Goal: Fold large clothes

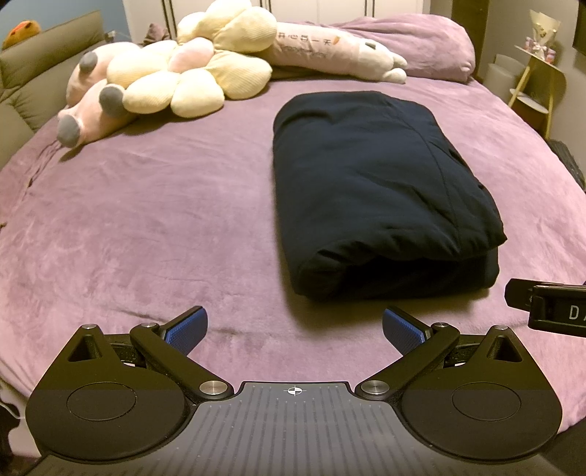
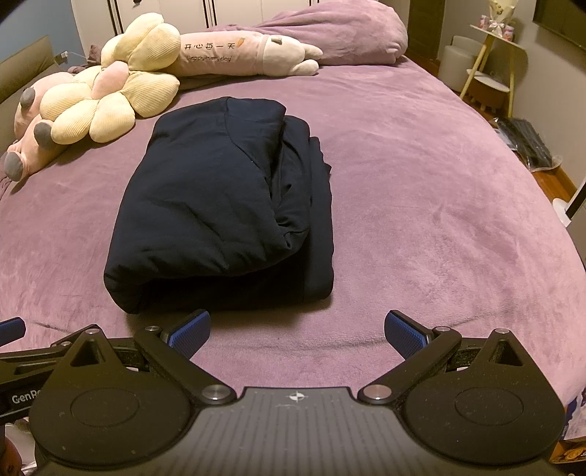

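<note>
A dark navy garment [image 1: 377,190] lies folded into a thick rectangular bundle on the purple bed cover [image 1: 146,227]. In the right wrist view the same garment [image 2: 219,205] sits ahead and slightly left, its layered edges stacked on the right side. My left gripper [image 1: 295,329] hovers near the bed's front edge, open, with nothing between its blue pads [image 1: 186,329]. My right gripper [image 2: 296,331] is also open and empty, just short of the bundle's near end. Part of the right gripper's body [image 1: 549,311] shows at the right edge of the left wrist view.
Plush toys lie at the back left: a cream flower cushion [image 1: 190,73], a pink animal [image 1: 88,110] and a long rabbit pillow [image 2: 238,51]. A purple duvet [image 2: 348,33] is heaped at the headboard. A yellow side table [image 2: 490,66] stands right of the bed.
</note>
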`<state>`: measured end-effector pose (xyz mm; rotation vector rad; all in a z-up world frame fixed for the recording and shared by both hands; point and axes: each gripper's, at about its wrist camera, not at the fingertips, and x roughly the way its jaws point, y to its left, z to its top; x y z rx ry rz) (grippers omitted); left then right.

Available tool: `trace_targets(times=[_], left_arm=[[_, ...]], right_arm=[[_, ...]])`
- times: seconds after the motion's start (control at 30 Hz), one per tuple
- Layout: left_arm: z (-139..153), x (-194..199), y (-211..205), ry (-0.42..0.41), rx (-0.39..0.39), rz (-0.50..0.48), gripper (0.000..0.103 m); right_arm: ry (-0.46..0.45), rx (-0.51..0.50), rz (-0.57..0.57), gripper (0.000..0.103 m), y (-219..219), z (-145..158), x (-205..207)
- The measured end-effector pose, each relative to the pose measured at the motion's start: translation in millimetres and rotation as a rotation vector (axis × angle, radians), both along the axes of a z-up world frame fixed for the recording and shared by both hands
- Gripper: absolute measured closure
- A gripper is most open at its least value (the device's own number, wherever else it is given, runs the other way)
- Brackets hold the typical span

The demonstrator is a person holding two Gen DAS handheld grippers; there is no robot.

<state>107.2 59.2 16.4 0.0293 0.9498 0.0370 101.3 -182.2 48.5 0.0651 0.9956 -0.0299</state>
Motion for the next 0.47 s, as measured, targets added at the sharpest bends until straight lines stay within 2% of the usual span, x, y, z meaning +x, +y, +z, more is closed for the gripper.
trace_targets(times=[0.23, 0.47], left_arm=[[0.8, -2.3, -3.5, -0.019, 0.016, -0.024, 0.000], [-0.5, 2.0, -1.9, 0.018, 0.004, -0.025, 0.000]], right_arm=[[0.002, 0.000, 0.001, 0.002, -0.3, 0.1, 0.2], [0.006, -0.001, 0.002, 0.002, -2.2, 0.2, 1.2]])
